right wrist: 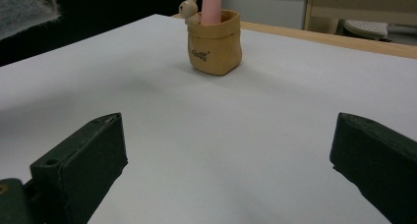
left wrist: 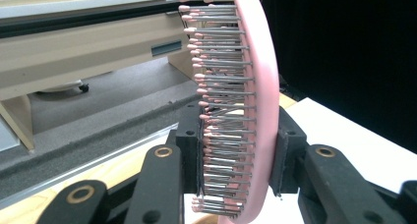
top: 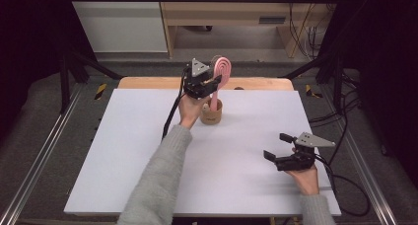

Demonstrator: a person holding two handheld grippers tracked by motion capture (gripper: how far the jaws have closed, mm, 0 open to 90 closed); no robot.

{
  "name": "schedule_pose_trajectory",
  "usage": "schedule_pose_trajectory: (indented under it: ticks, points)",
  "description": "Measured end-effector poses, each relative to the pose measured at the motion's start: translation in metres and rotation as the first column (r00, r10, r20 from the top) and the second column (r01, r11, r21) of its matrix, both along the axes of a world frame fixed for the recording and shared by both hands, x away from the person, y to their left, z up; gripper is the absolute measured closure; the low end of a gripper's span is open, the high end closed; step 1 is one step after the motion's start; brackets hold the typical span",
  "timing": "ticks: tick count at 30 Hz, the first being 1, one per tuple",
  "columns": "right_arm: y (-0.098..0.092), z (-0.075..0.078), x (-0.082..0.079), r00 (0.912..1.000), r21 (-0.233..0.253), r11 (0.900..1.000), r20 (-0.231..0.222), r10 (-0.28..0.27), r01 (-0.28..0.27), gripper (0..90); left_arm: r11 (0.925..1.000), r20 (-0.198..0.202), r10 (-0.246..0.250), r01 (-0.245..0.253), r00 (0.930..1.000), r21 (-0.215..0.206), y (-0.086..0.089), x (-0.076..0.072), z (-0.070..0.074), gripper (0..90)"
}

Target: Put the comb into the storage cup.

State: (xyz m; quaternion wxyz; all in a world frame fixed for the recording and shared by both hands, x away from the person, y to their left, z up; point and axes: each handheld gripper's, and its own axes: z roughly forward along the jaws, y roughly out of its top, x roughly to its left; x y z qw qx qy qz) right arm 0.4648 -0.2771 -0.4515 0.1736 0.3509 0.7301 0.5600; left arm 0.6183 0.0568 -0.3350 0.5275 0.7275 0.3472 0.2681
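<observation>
The left gripper [top: 209,82] pinches the head of a pink hairbrush [top: 220,73], bristles against one jaw and the smooth back against the other, near the bench's [top: 148,151] far edge at about twelve o'clock. The brush stands nearly upright, its handle down inside a small tan holder [top: 211,113] shaped like a paper sack with a tiny bear figure [right wrist: 188,8] at its rim. To finish well, the brush should probably be kept vertical and moved straight along the holder's axis, so the light holder does not tip or drag. The brush has metal pins with pink ball tips. The right gripper [top: 278,147] rests at four o'clock, jaws spread wide, holding nothing.
</observation>
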Motion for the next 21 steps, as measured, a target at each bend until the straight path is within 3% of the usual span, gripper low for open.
schedule_pose_trajectory:
  ticks: [21]
  points:
    - [0.0,0.0,0.0,1.0,0.001,1.0,0.001,0.0,0.0,0.8,0.9996,0.029,-0.013,0.013,0.9995,0.027,0.001,-0.012,-0.019,64.2]
